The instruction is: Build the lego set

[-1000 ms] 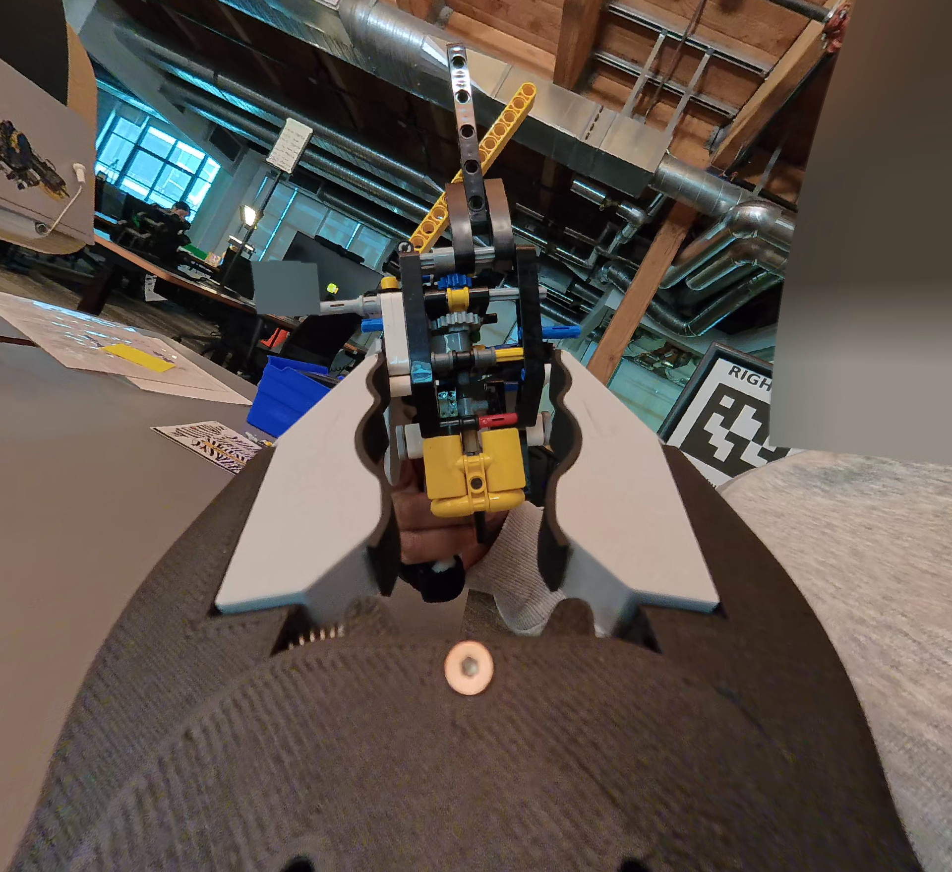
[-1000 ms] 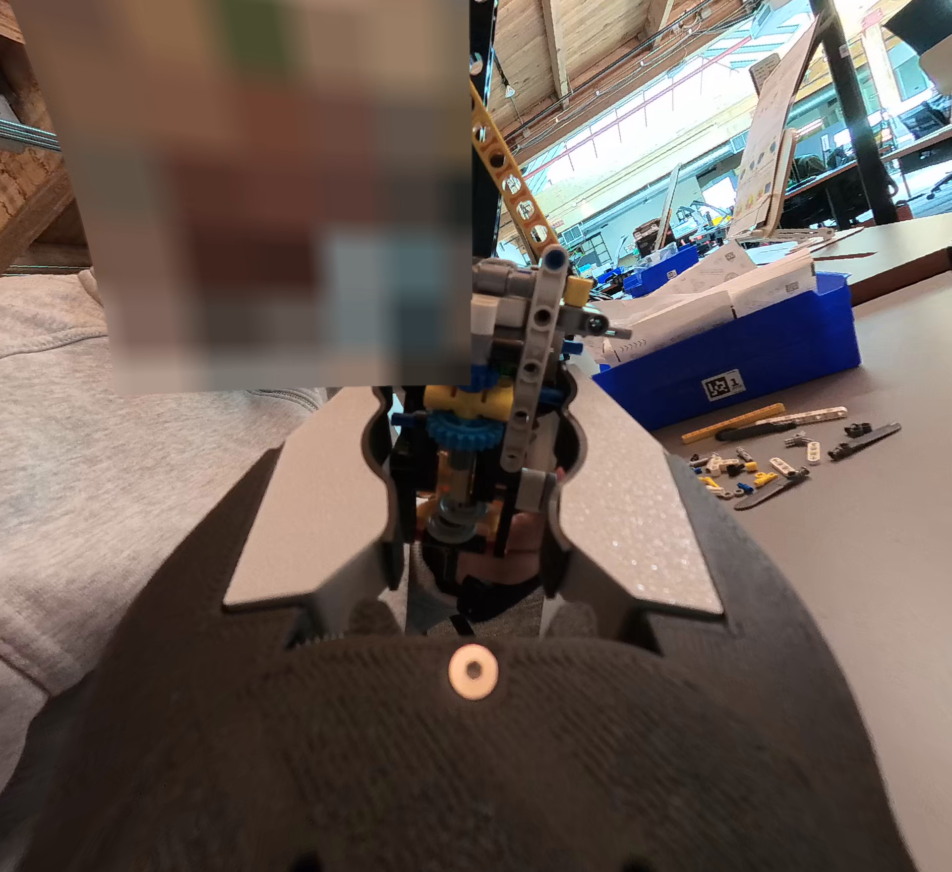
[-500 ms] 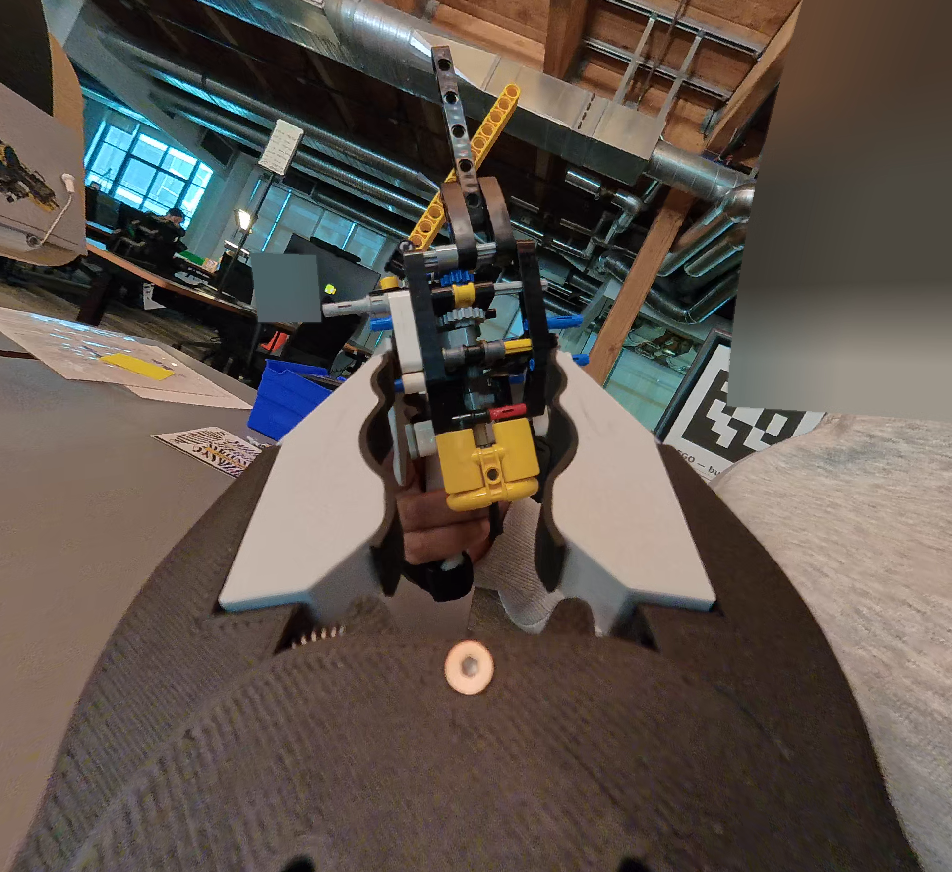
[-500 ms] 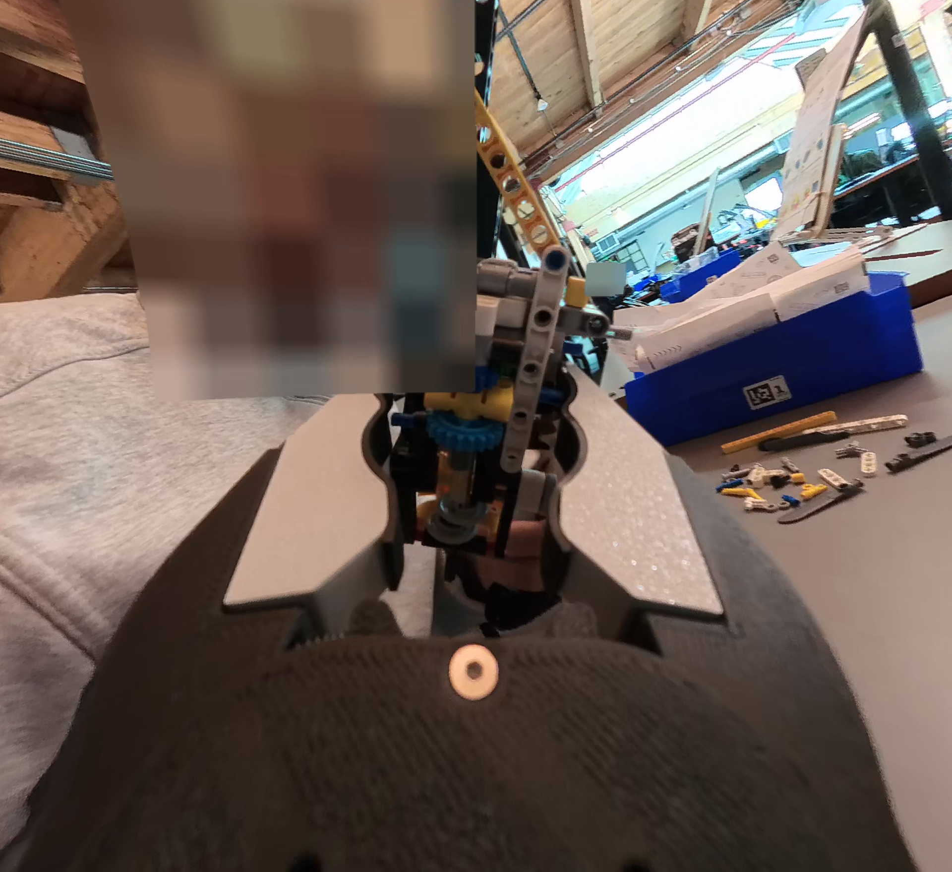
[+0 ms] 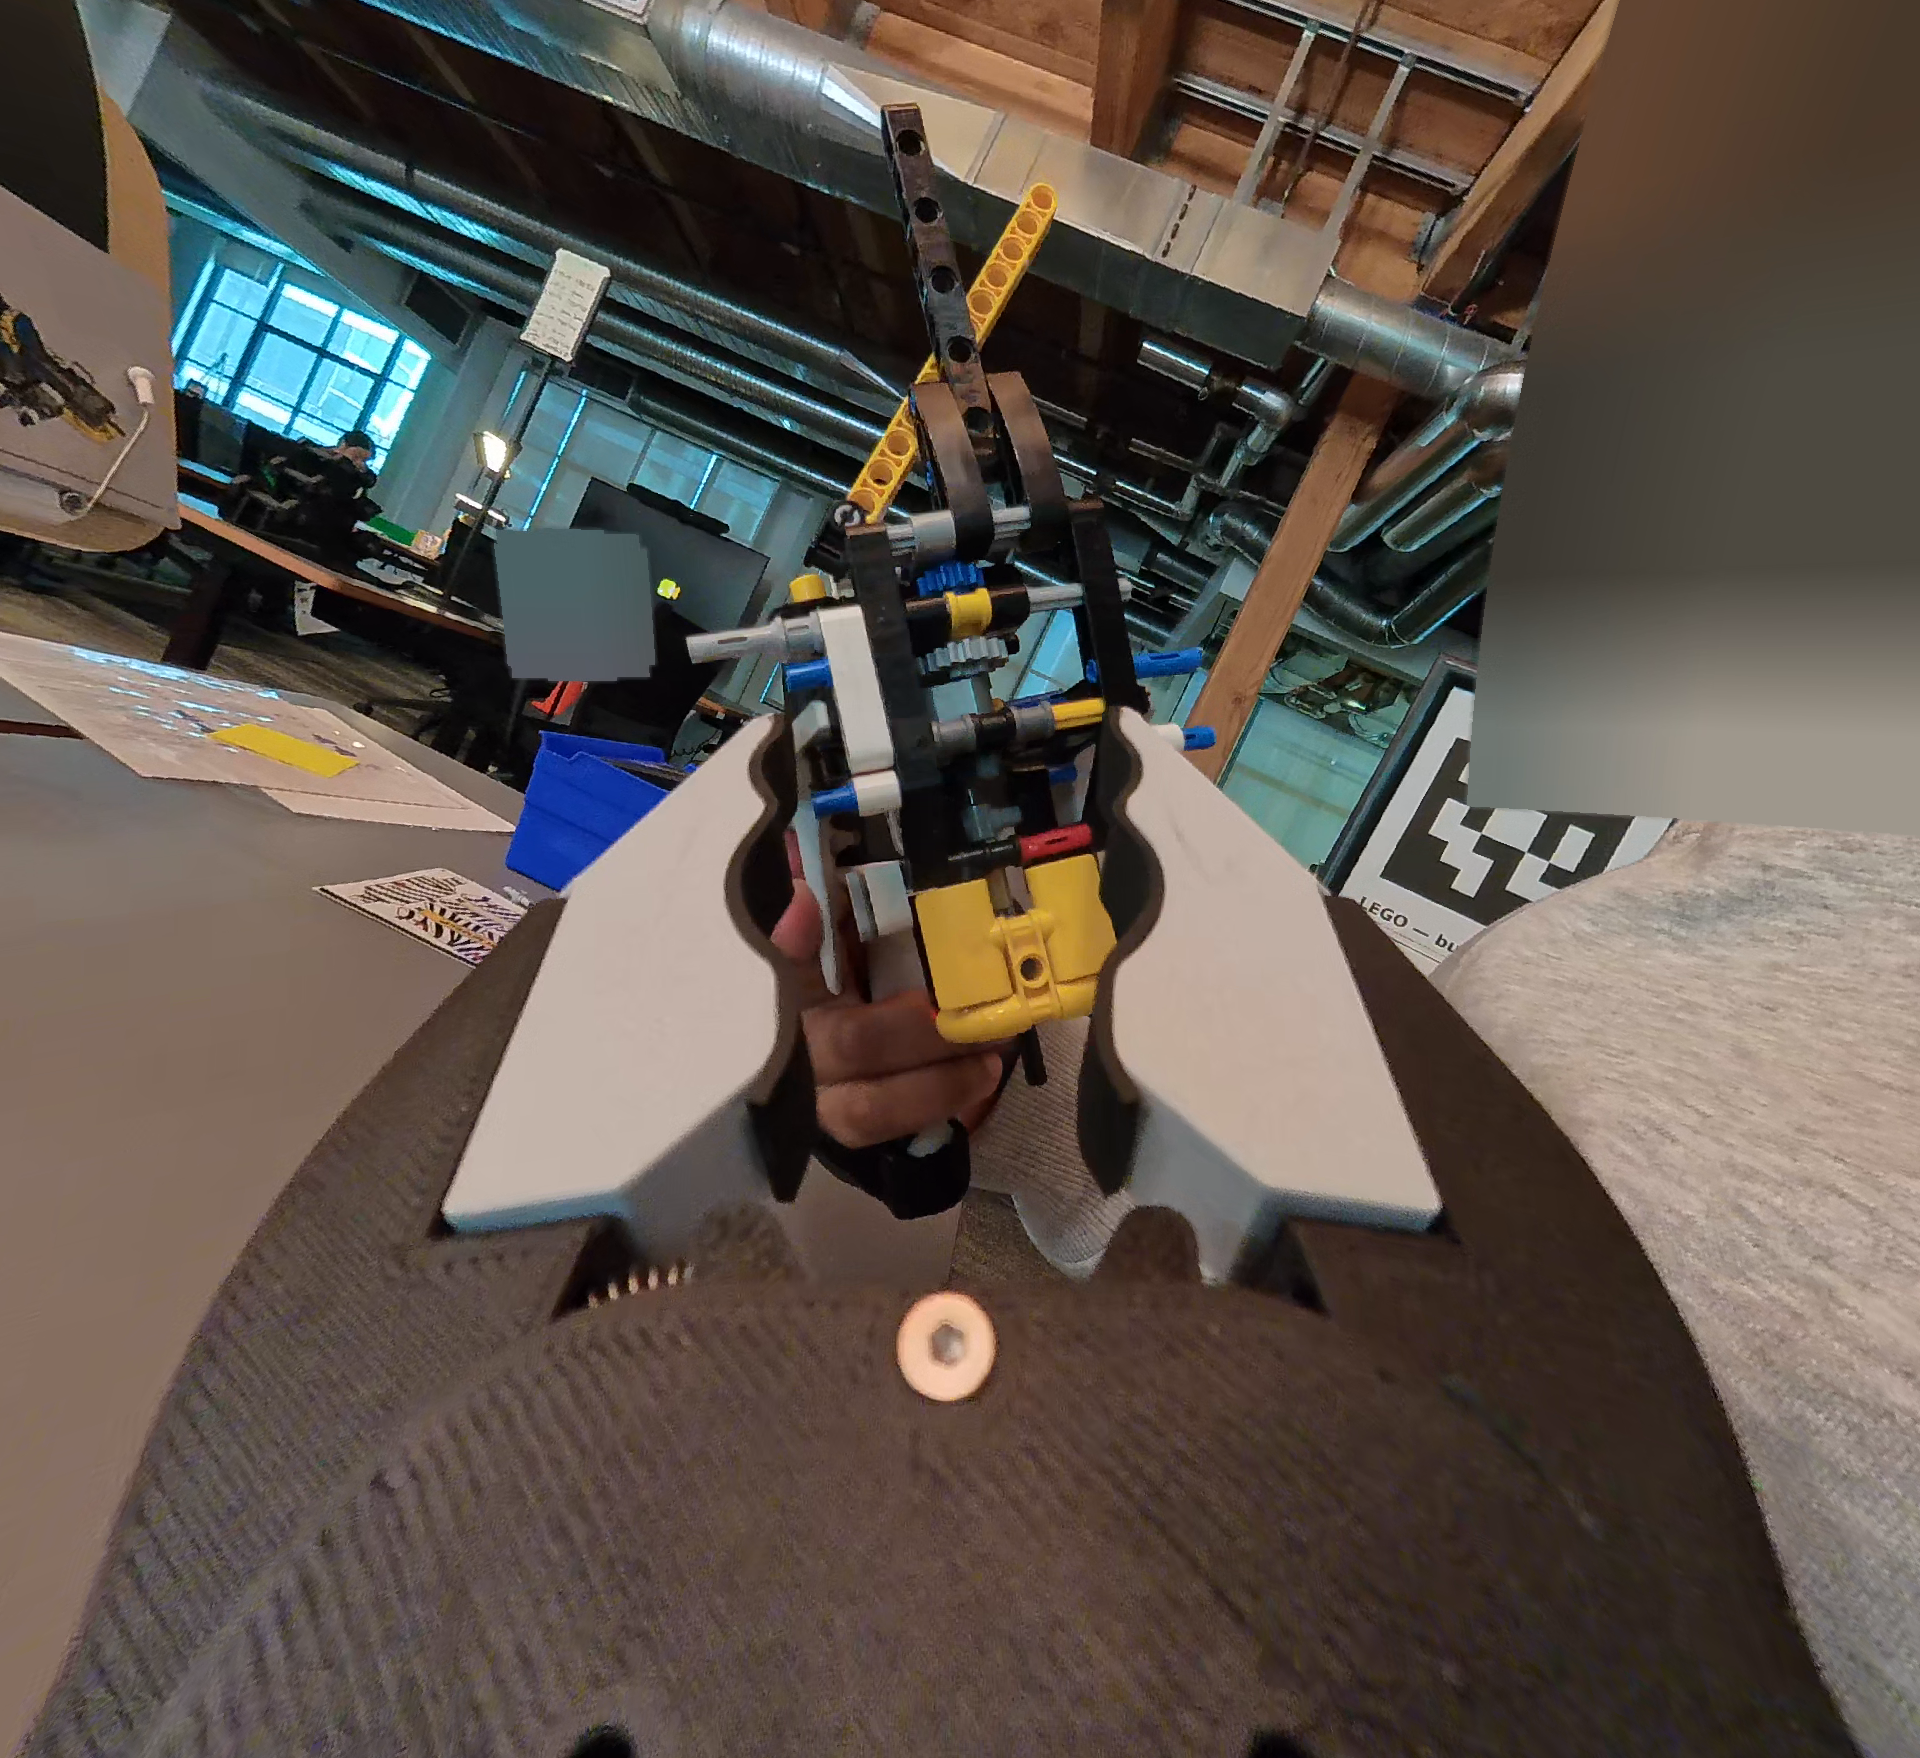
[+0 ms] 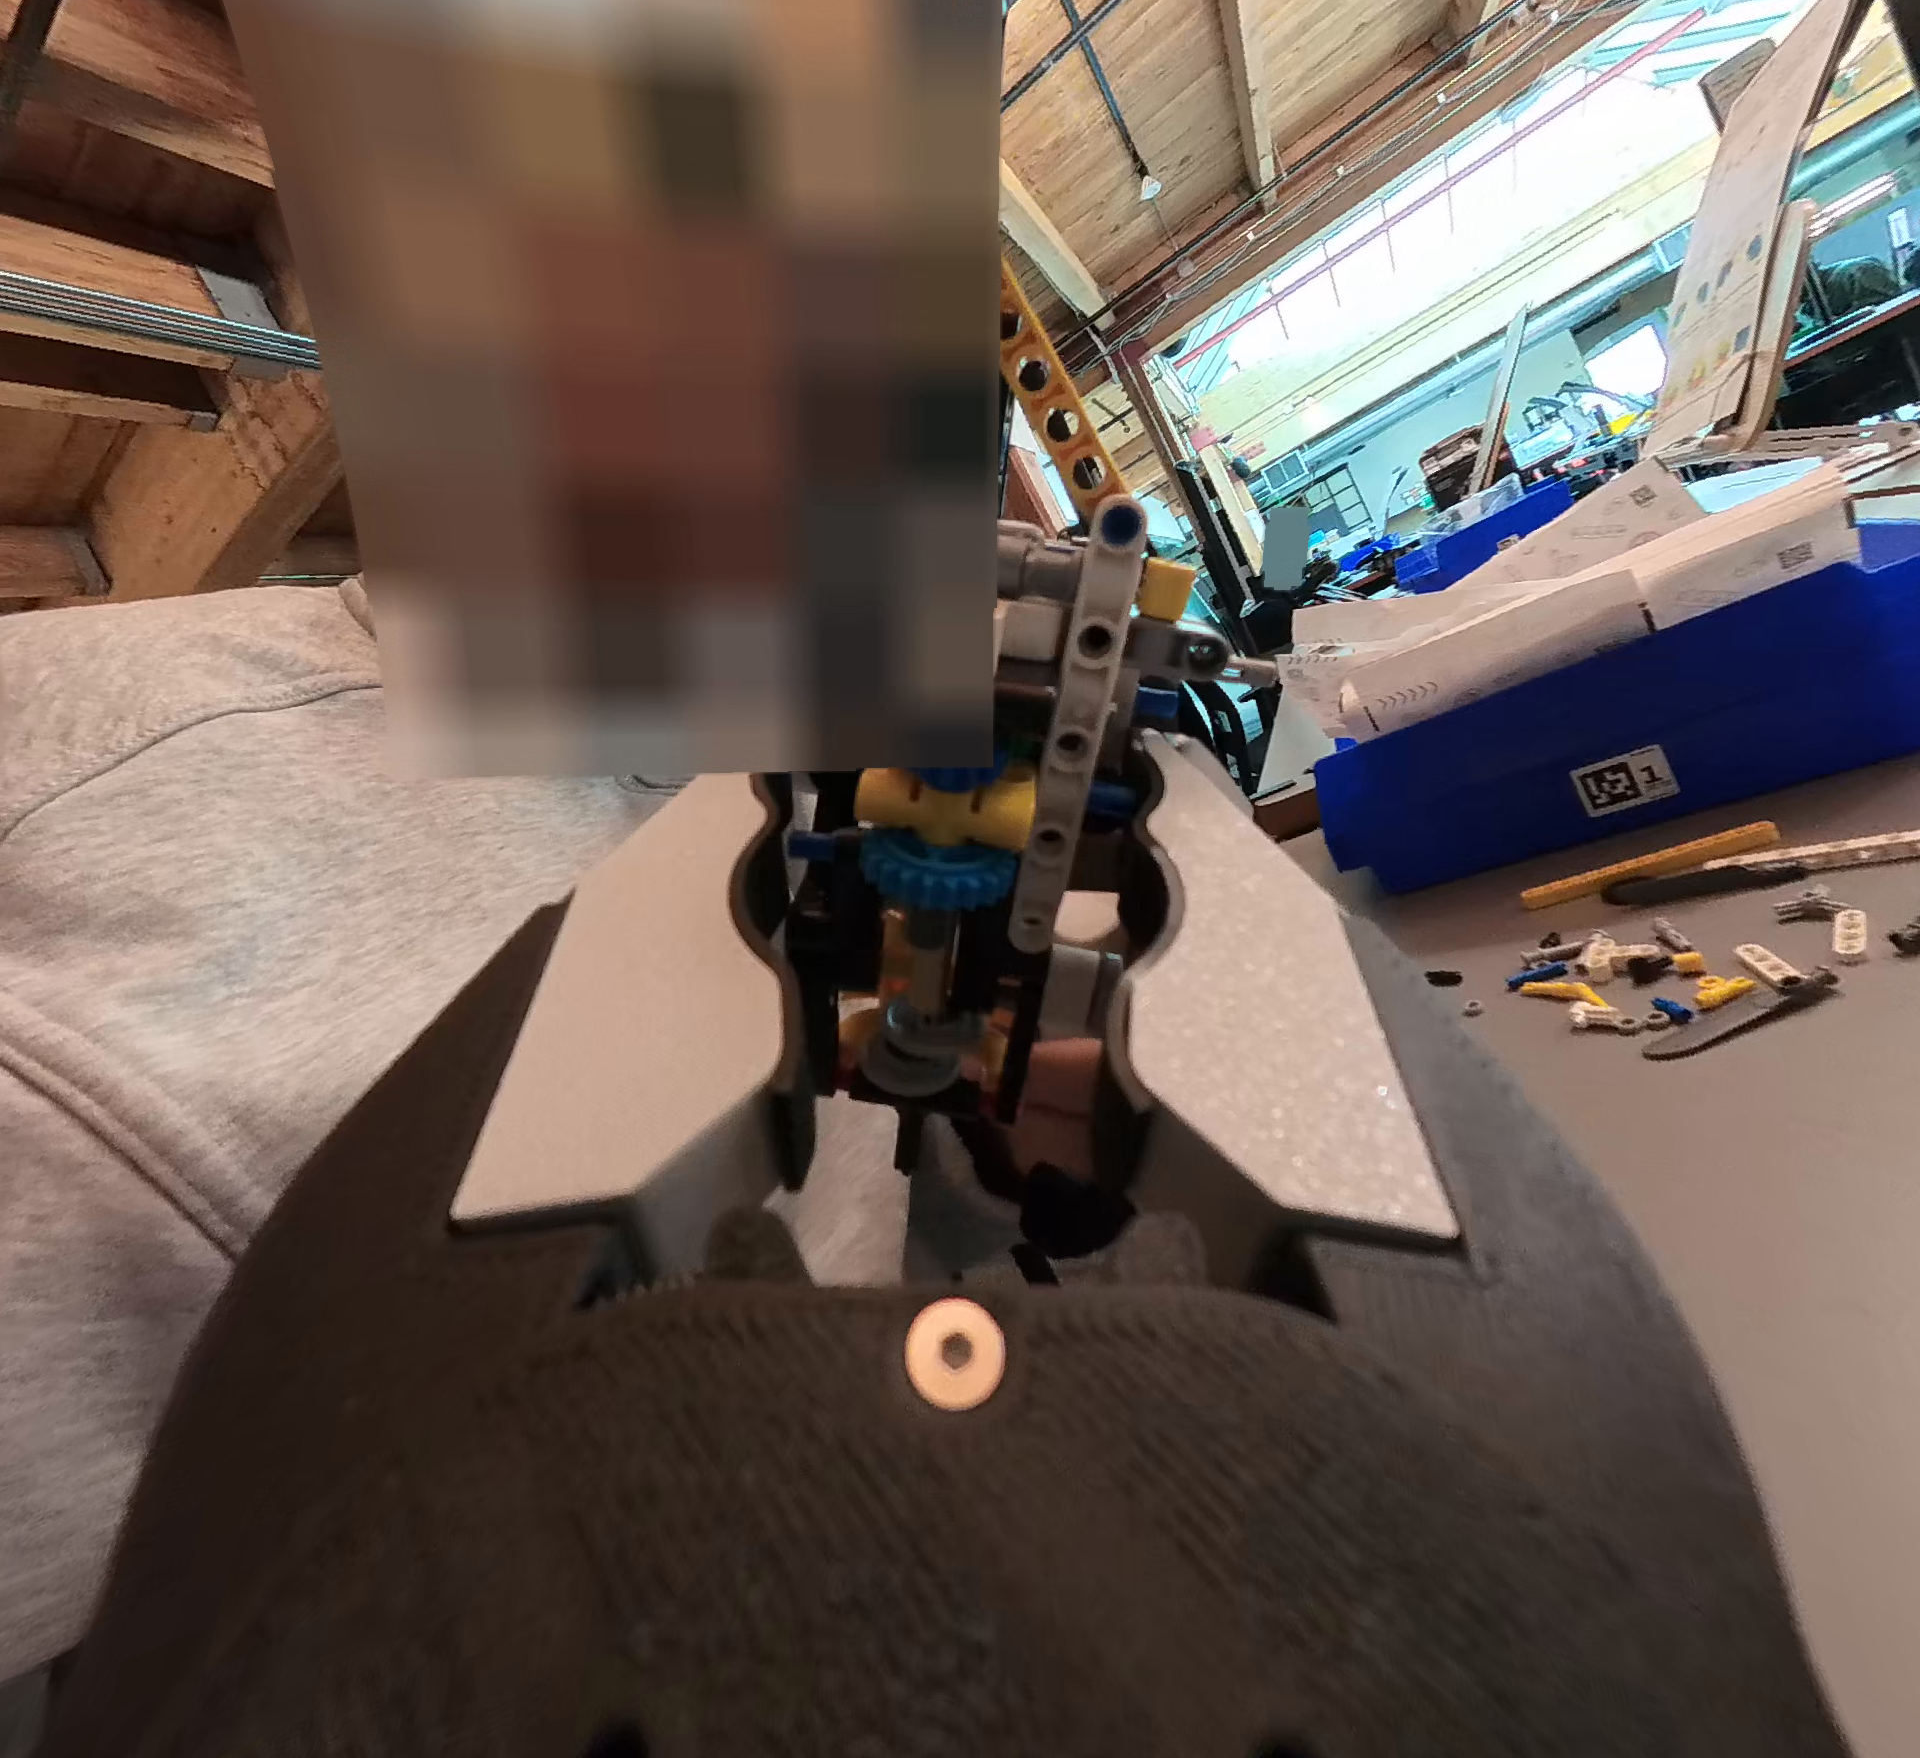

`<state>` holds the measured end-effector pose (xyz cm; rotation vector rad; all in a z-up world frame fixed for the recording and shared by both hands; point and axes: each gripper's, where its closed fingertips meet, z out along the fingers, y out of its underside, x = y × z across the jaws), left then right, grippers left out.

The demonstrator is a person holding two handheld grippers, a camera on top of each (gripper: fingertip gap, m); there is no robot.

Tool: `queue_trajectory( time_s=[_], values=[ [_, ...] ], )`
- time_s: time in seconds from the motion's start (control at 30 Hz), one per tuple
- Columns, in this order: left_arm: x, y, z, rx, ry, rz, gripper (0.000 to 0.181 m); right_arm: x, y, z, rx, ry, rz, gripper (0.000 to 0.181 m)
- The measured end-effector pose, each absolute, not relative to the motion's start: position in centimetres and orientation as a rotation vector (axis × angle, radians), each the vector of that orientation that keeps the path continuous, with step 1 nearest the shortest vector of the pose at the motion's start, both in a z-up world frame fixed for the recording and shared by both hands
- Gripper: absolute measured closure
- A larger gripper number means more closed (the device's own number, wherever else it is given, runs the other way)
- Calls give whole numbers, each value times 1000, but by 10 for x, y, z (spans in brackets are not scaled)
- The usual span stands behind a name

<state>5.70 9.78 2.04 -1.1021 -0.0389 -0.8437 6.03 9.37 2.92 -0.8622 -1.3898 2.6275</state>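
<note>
A partly built lego assembly (image 5: 977, 752) has a black frame, gears, blue pins, a yellow block at its bottom, and a black and a yellow holed beam sticking up. It is held in the air. My left gripper (image 5: 951, 752) is shut on its sides. In the right wrist view the same assembly (image 6: 966, 877) shows a blue gear and a grey holed beam, and my right gripper (image 6: 961, 804) is shut on it. A hand's fingers (image 5: 883, 1043) show behind the assembly. Its upper part is hidden by a blur patch in the right wrist view.
A blue bin (image 6: 1621, 742) holding paper bags stands on the grey table (image 6: 1714, 1241), with loose lego pieces (image 6: 1662, 970) and long beams in front. The left wrist view shows instruction sheets (image 5: 229, 742), a sticker sheet (image 5: 436, 913), another blue bin (image 5: 582, 804) and a grey sleeve (image 5: 1714, 1137). My two grippers' fingertips are within a few centimetres of each other.
The assembly has turned a little in the left wrist view, showing more of its white side. The right wrist view has swung, so the bin and loose pieces sit farther right. Both grips hold.
</note>
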Motion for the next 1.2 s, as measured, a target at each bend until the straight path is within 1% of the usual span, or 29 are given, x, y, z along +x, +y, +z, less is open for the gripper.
queue_trajectory(
  time_s=[0.57, 0.87, 1.03, 1.1, 1.2],
  values=[
    [53, 91, 28, -1057, -35, -805, 124, 68, 88, 21, -846, -1511, 2602, 119],
    [63, 86, 34, -1042, 20, -837, 122, 74, 74, 10, -833, -1792, 2342, 119],
    [67, 82, 38, -1024, 54, -818, 127, 76, 75, 13, -750, -1801, 2207, 119],
    [71, 78, 40, -1003, 85, -841, 133, 77, 74, 12, -732, -1846, 2143, 119],
    [74, 74, 42, -983, 109, -871, 132, 81, 73, 12, -704, -1914, 2056, 118]
  ],
)
